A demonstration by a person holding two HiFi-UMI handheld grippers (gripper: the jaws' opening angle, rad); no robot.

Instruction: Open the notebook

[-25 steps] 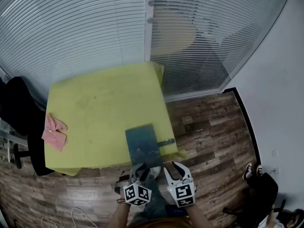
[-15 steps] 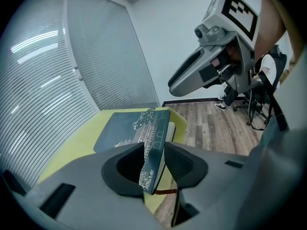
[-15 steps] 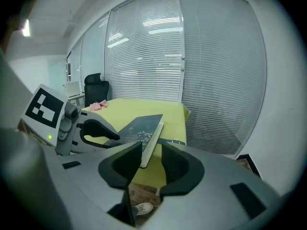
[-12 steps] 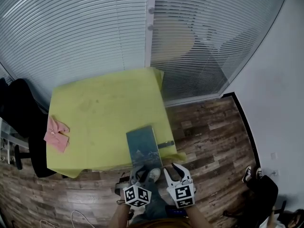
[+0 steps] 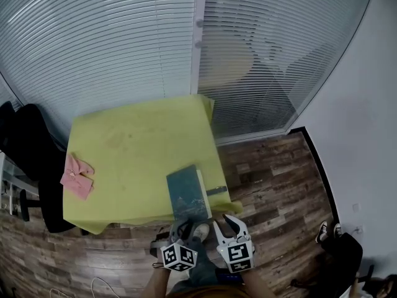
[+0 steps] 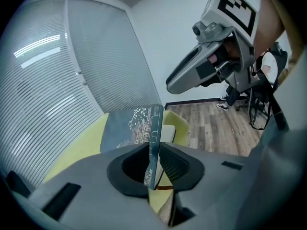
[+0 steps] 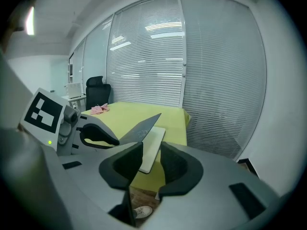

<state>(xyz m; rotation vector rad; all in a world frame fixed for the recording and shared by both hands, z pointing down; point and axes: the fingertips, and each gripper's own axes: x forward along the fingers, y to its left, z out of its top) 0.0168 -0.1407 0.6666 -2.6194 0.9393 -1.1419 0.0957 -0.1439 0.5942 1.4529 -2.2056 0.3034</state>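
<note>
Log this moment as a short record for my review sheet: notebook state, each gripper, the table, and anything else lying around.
notebook: at the table's near edge, partly open
cover: dark, lifted at an angle off the pale page block
left gripper: jaws closing on the cover's edge, holding it raised
right gripper: just off the near edge, jaws wide apart but closing, nothing between them
table: yellow covering
other items: pink cloth at the table's left edge; black chair beside that edge
task status: cover raised, not yet laid open
</note>
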